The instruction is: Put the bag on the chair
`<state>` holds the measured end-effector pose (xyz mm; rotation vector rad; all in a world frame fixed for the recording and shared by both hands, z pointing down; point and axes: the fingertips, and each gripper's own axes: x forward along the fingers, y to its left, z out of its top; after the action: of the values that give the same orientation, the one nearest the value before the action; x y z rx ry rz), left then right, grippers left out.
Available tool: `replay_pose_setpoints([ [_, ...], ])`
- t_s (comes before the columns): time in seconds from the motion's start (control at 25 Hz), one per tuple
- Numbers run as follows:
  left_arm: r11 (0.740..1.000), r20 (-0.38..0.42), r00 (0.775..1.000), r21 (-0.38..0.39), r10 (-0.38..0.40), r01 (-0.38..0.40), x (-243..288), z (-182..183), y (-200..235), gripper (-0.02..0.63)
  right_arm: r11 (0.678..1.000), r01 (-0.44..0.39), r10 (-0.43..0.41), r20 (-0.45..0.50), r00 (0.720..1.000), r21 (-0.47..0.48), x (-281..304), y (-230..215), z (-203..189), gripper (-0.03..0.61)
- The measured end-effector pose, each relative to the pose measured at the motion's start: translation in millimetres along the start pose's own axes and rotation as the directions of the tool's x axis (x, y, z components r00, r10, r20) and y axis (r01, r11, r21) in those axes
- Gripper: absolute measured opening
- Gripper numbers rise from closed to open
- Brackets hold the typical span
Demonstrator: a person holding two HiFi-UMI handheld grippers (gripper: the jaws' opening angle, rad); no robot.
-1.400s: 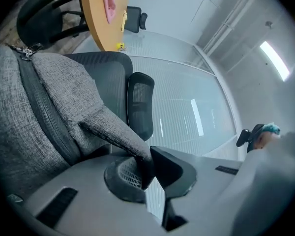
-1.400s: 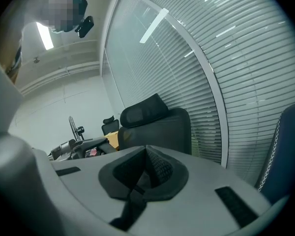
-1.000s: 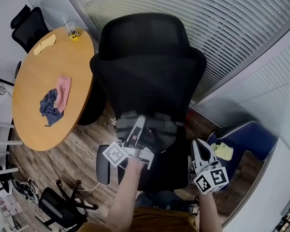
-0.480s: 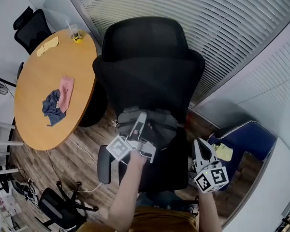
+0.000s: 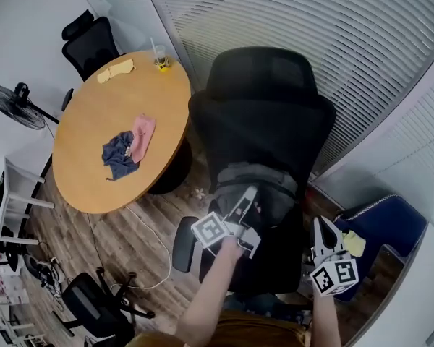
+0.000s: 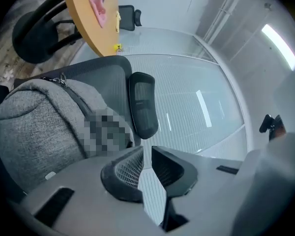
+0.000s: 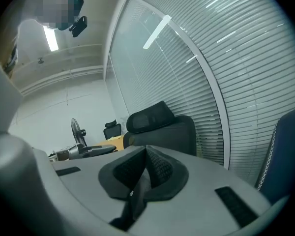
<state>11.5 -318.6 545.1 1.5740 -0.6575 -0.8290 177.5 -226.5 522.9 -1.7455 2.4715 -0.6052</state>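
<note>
A round wooden tabletop [image 5: 94,121] fills the upper left of the head view. It carries a pink cloth [image 5: 142,136], a blue cloth [image 5: 118,155], a yellow cloth [image 5: 116,71] and a cup with a straw [image 5: 161,63]. Behind it a black office chair [image 5: 90,45] stands by the white wall [image 5: 22,20], with a fan [image 5: 11,103] at far left. Slatted blinds [image 5: 325,35] span the top and right. Wood-plank floor [image 5: 116,241] shows at lower left, and a blue seat [image 5: 387,223] at lower right.

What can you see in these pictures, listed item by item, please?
Black mesh office chair: one, black, centre.
Grey fabric backpack: one, grey, on its seat.
Round wooden table: one, tan, left.
Blue cloth, pink cloth, yellow cloth: one each, on the table.
Second black office chair: one, black, behind the table.
Standing fan: one, black, far left.
Left gripper: one, grey, by the backpack, jaws closing, nothing between them.
Right gripper: one, grey, right of the seat, jaws together.
</note>
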Motion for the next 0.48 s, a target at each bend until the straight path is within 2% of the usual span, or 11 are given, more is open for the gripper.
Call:
replay_pose_setpoints([
  [0.08,1.000,-0.011,1.000,0.008,-0.006,0.006,-10.6,-5.3,-10.8,0.042,1.000,-0.007,0.007,0.013,1.000,-0.005,-5.8,11.1,1.3,0.011],
  [0.16,0.999,-0.026,1.000,0.048,0.015,-0.014,-23.7,-9.0,-16.5,0.027,1.000,-0.017,0.017,0.026,1.000,-0.014,-10.2,24.7,1.8,0.011],
  [0.24,0.984,-0.074,0.992,0.152,0.103,-0.091,-39.9,-13.9,-12.7,0.023,0.999,-0.023,0.024,0.034,0.999,-0.030,-15.1,38.1,2.6,0.011],
  [0.28,0.963,-0.098,0.983,0.235,0.156,-0.129,-48.0,-15.3,-9.8,0.023,0.999,-0.022,0.023,0.034,0.999,-0.039,-18.1,43.1,3.0,0.011],
  [0.32,0.946,-0.113,0.979,0.297,0.170,-0.130,-52.7,-17.3,-11.6,0.023,0.999,-0.018,0.019,0.034,0.999,-0.050,-21.2,46.7,3.6,0.011],
  [0.4,0.936,-0.126,0.984,0.345,0.123,-0.073,-55.0,-21.5,-24.9,0.023,0.998,-0.004,0.006,0.038,0.999,-0.068,-26.9,50.6,5.7,0.011],
  [0.48,0.915,-0.128,0.985,0.399,0.115,-0.055,-61.4,-20.8,-35.7,0.021,0.996,0.008,-0.004,0.045,0.999,-0.085,-33.3,54.6,9.5,0.011],
])
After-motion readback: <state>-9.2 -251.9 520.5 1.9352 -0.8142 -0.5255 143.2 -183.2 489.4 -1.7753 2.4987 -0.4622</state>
